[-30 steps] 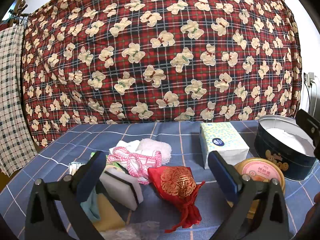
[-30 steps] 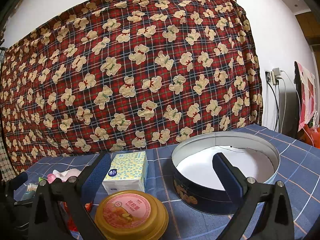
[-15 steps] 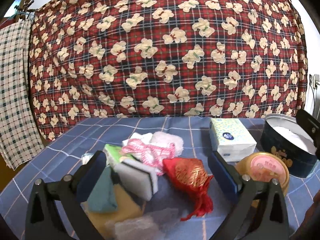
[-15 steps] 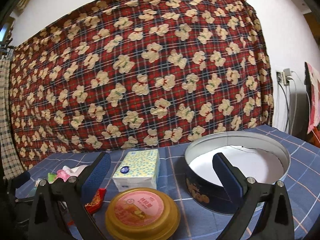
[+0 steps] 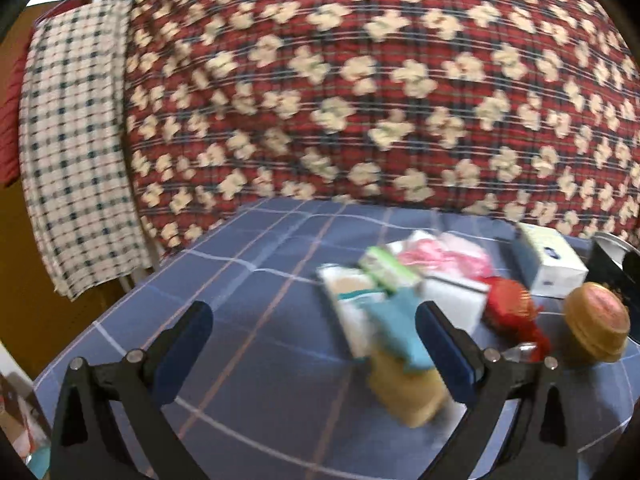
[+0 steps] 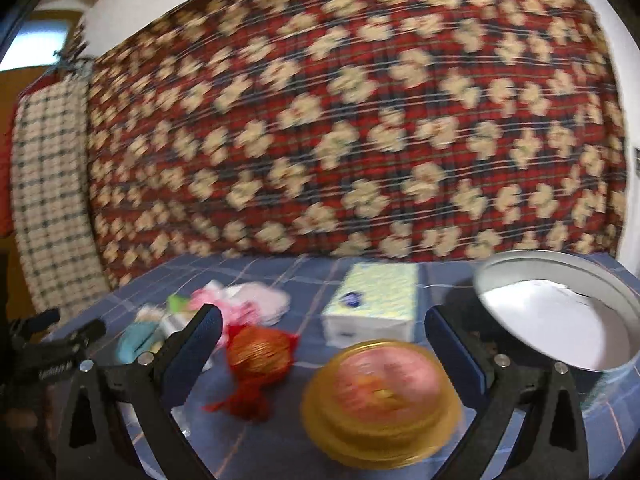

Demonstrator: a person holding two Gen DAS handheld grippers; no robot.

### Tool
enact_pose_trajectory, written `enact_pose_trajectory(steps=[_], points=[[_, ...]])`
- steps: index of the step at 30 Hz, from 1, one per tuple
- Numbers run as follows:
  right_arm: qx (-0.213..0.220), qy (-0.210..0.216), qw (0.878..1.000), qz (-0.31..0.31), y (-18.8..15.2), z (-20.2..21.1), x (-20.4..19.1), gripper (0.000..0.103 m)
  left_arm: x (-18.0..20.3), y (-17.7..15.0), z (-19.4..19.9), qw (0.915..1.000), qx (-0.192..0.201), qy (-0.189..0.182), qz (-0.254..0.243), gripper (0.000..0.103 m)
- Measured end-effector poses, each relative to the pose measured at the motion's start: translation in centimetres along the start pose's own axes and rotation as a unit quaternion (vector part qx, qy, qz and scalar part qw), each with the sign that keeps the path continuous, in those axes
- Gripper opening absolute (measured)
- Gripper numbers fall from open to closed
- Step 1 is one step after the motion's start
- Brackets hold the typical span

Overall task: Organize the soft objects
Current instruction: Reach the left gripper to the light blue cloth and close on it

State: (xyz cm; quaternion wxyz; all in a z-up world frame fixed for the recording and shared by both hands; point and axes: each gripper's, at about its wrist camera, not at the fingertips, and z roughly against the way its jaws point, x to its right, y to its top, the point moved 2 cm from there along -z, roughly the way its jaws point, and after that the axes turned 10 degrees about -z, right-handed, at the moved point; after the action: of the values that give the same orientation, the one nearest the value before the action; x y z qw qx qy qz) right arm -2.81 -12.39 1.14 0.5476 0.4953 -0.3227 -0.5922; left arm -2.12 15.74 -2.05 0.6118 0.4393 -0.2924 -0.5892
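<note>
Both the left gripper (image 5: 312,326) and right gripper (image 6: 322,332) were held wide apart and empty above the soft pile (image 5: 394,300), which probably was best approached slowly toward the tin (image 6: 560,320).

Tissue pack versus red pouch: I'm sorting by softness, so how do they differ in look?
The tissue pack is a pale, boxy, flat-sided block; the red pouch is round, bulging and red with gold pattern. The pouch trails a tassel; the pack has none. Both lie on the blue checked cloth.
</note>
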Motion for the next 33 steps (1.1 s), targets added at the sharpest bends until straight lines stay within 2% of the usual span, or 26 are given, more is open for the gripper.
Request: enact_pose_trajectory(steps=[6, 8, 13, 16, 17, 18, 19, 21, 22, 24, 27, 28, 30, 33], points=[[-0.105, 0.087, 0.991, 0.014, -2.4, -2.5, -4.6, 0.097, -2.1, -0.5, -0.5, 0.9997, -0.014, 0.019, 0.011, 0.102], [-0.159, 0.107, 0.981, 0.016, -3.8, -4.1, -6.2, 0.096, -2.4, -0.6, -0.5, 0.9997, -0.016, 0.012, 0.015, 0.102], [-0.271, 0.122, 0.954, 0.024, -7.1, -7.8, -9.0, 0.089, -2.9, -0.8, -0.7, 0.9996, -0.019, 0.018, 0.009, 0.102], [-0.295, 0.139, 0.945, 0.03, -7.9, -8.5, -10.1, 0.089, -3.2, -0.8, -0.8, 0.9995, -0.023, 0.017, 0.013, 0.102], [-0.298, 0.143, 0.943, 0.03, -8.0, -8.5, -10.3, 0.084, -3.2, -0.8, -0.9, 0.9995, -0.024, 0.016, 0.015, 0.102], [-0.302, 0.148, 0.941, 0.031, -8.0, -8.5, -10.5, 0.074, -3.2, -0.8, -0.9, 0.9995, -0.025, 0.012, 0.016, 0.102], [-0.313, 0.161, 0.936, 0.028, -8.1, -8.5, -10.6, 0.069, -3.1, -0.8, -0.9, 0.9995, -0.026, 0.007, 0.016, 0.102], [-0.333, 0.179, 0.926, 0.019, -8.2, -8.6, -10.5, 0.046, -2.8, -0.7, -0.9, 0.9995, -0.028, 0.005, 0.013, 0.101], [-0.345, 0.192, 0.919, 0.012, -8.2, -8.5, -10.4, 0.039, -2.6, -0.7, -1.0, 0.9995, -0.029, 0.004, 0.009, 0.101], [-0.354, 0.2, 0.914, 0.012, -8.3, -8.4, -10.4, 0.033, -2.4, -0.6, -0.9, 0.9996, -0.028, 0.001, 0.004, 0.098], [-0.336, 0.212, 0.918, 0.025, -8.0, -7.1, -9.8, 0.027, -1.9, -0.2, -0.7, 0.9997, -0.023, -0.003, 0.0, 0.098], [-0.323, 0.217, 0.921, 0.029, -7.6, -6.5, -9.6, 0.026, -1.7, 0.0, -0.6, 0.9998, -0.022, -0.005, 0.0, 0.097], [-0.29, 0.225, 0.93, 0.037, -6.7, -5.3, -9.1, 0.024, -1.1, 0.3, -0.6, 0.9996, -0.019, -0.02, -0.001, 0.089], [-0.217, 0.211, 0.952, 0.048, -4.9, -3.5, -8.0, 0.024, 0.5, 0.8, -1.2, 0.9978, -0.029, -0.059, 0.0, 0.088]])
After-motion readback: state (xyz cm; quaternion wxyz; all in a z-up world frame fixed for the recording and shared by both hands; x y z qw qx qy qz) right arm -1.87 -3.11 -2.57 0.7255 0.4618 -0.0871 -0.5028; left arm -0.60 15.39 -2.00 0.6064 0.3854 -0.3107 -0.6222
